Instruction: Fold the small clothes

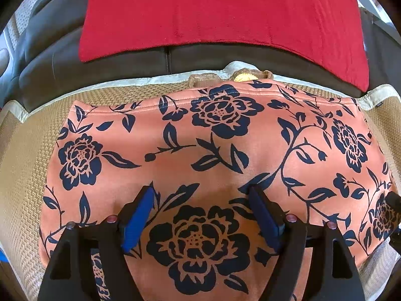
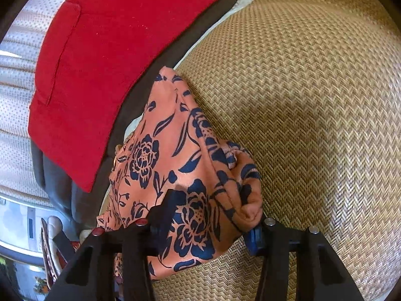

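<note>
A salmon-orange garment with dark blue flower print (image 1: 200,140) lies spread on a woven mat (image 1: 22,175). My left gripper (image 1: 201,197) is open, its blue-padded fingers (image 1: 139,220) hovering just over the garment's near middle. In the right wrist view the same garment (image 2: 175,165) is bunched at its right edge, and my right gripper (image 2: 213,215) is open with a fold of the cloth lying between its fingers. Whether the fingers press the cloth I cannot tell.
A red cloth (image 1: 220,12) lies flat on a dark grey sofa seat (image 1: 125,65) behind the mat; it also shows in the right wrist view (image 2: 105,57). A knitted tan item with a yellow button (image 1: 243,76) peeks out beyond the garment's far edge. Woven mat (image 2: 313,100) extends to the right.
</note>
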Available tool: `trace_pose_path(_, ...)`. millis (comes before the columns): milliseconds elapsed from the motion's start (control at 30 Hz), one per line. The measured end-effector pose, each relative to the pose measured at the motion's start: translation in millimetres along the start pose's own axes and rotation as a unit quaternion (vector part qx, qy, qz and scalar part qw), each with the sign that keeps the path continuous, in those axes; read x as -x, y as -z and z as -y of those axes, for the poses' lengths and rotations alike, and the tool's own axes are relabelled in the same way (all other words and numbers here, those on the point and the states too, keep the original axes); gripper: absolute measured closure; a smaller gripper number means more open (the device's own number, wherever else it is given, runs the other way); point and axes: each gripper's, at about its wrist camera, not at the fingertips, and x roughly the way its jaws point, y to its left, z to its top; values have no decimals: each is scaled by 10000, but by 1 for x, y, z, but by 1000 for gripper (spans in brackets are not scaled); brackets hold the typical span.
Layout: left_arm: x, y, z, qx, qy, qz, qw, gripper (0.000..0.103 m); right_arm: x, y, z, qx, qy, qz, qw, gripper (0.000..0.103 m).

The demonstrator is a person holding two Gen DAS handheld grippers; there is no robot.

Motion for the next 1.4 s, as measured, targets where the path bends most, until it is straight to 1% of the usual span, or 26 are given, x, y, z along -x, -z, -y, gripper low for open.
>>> trace_pose_path(67, -1, 1, -3, -2, -3, 16, 10000, 24, 0, 3, -5, 31, -27, 15, 10000, 30)
trace_pose_path(133, -1, 2, -5, 28, 14, 8, 10000, 24, 0, 5, -10, 107, 42, 55, 9999, 26)
trace_pose_path(233, -1, 3, -6, 46, 38, 4, 10000, 23, -8, 5, -17, 112, 101, 31, 9999, 26)
trace_pose_path(267, -2, 3, -6, 37, 36, 4, 10000, 23, -10, 4, -19, 171, 134, 63, 9997, 43)
trace_pose_path(300, -2, 3, -6, 30, 26, 5, 10000, 23, -11, 2, -21, 264, 225, 89, 9994, 69)
trace_pose_path(333, -3, 3, -6, 17, 8, 3, 10000, 23, -15, 1, -28, 470, 490, 57, 9977, 94)
trace_pose_path(400, -3, 3, -5, -35, -15, 13, 10000, 23, -15, 3, -43, 838, 749, 128, 9936, 94)
trace_pose_path(433, -3, 3, -4, -59, -25, 10, 10000, 23, -4, 9, -60, 1212, 840, 390, 9883, 94)
trace_pose_path(500, -2, 1, -3, -77, -46, -22, 10000, 23, 13, 19, -82, 1581, 770, 748, 9816, 94)
trace_pose_path(533, 0, -1, -4, -57, -62, -46, 10000, 23, 18, 21, -86, 1605, 645, 822, 9815, 89)
trace_pose_path(600, 14, -3, -7, 101, -2, 71, 9999, 24, 12, 19, -79, 1489, 703, 769, 9833, 71)
trace_pose_path(633, 25, -3, -8, 190, 97, 258, 9994, 24, -2, 17, -65, 1399, 834, 524, 9853, 35)
trace_pose_path(667, 34, -3, -6, 202, 177, 412, 9988, 24, -13, 16, -49, 1197, 841, 184, 9891, 17)
trace_pose_path(700, 41, -1, -2, 138, 214, 567, 9981, 24, -18, 12, -39, 990, 769, 14, 9921, 17)
trace_pose_path(733, 43, 1, 5, -3, 207, 622, 9978, 24, -13, 13, -32, 958, 519, 178, 9939, 17)
trace_pose_path(800, 25, 8, 25, -536, 108, 307, 9980, 23, 0, 12, -30, 1094, 568, 310, 9919, 17)
trace_pose_path(833, 11, 11, 31, -663, 32, 80, 9978, 23, 5, 8, -28, 1038, 423, 295, 9933, 17)
trace_pose_path(867, 3, 16, 32, -605, 75, 51, 9981, 21, 10, 2, -25, 927, 194, 259, 9952, 17)
trace_pose_path(933, 3, 17, 29, -402, 137, 121, 9990, 21, 15, -13, -25, 933, 45, 232, 9954, 17)
trace_pose_path(1033, 3, 18, 33, -519, 82, 172, 9985, 21, 15, -47, -34, 1131, -126, 255, 9932, 16)
trace_pose_path(1133, 2, 17, 34, -503, 84, 169, 9986, 20, -24, -88, -53, 1433, -355, -255, 9887, 16)
trace_pose_path(1233, 1, 17, 38, -500, 59, 171, 9986, 19, -68, -119, -74, 1630, -352, -795, 9828, 16)
trace_pose_path(1300, 2, 20, 35, -487, 53, 173, 9986, 17, -103, -132, -85, 1760, -341, -1280, 9754, 24)
trace_pose_path(1333, 1, 19, 35, -489, 51, 173, 9986, 17, -115, -132, -90, 1865, -144, -1400, 9723, 68)
trace_pose_path(1367, 0, 19, 35, -497, 54, 172, 9986, 17, -127, -128, -101, 2181, 183, -1512, 9640, 82)
trace_pose_path(1400, 0, 19, 33, -509, 62, 172, 9985, 17, -128, -125, -108, 2343, 333, -1450, 9607, 82)
